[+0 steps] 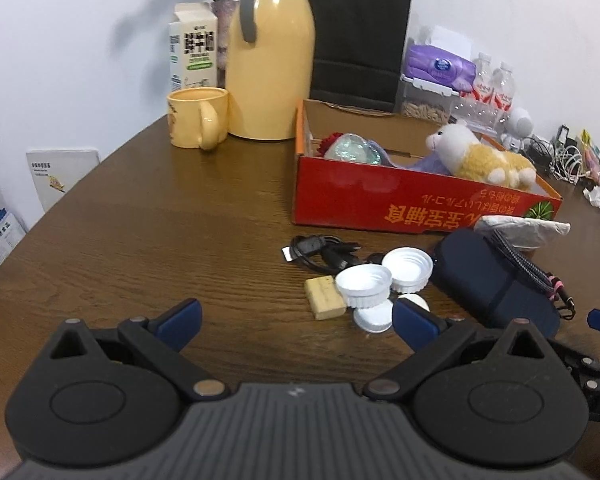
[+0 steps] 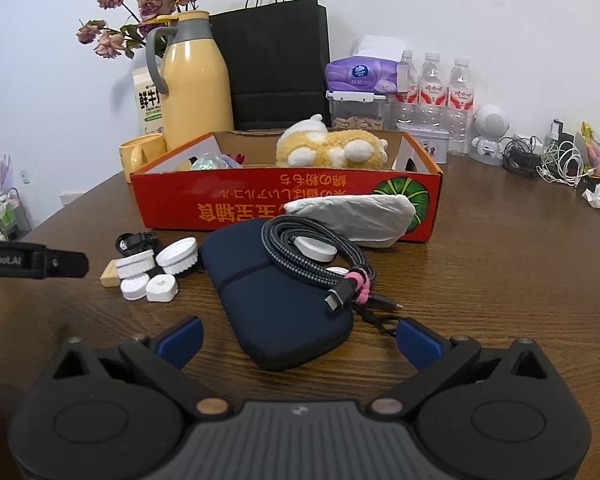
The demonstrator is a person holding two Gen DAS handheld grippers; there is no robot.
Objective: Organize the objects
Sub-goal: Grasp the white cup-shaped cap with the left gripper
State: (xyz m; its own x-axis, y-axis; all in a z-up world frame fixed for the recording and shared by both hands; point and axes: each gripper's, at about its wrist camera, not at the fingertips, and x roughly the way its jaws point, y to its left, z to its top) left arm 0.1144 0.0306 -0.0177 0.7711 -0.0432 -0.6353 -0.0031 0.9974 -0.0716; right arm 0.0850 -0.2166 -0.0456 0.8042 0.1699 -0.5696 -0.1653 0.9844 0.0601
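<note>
Both tools are hovering low over the table (image 1: pixel 140 220), the left tool (image 1: pixel 296 320) and right tool (image 2: pixel 300 340) each gaping wide, gripping nothing. A navy pouch (image 2: pixel 272 312) is lying before the red box (image 2: pixel 260 204), carrying a coiled braided cable (image 2: pixel 300 256); white caps (image 1: pixel 380 280) are clustering beside it.

open left claw (image 1: pixel 296 322), white caps (image 1: pixel 384 280), red box (image 1: pixel 380 196)

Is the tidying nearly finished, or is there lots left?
Just begun. The plush toy already lies in the red box. Both the left gripper and right gripper are open and empty. The white caps, navy pouch and braided cable wait on the table.
</note>
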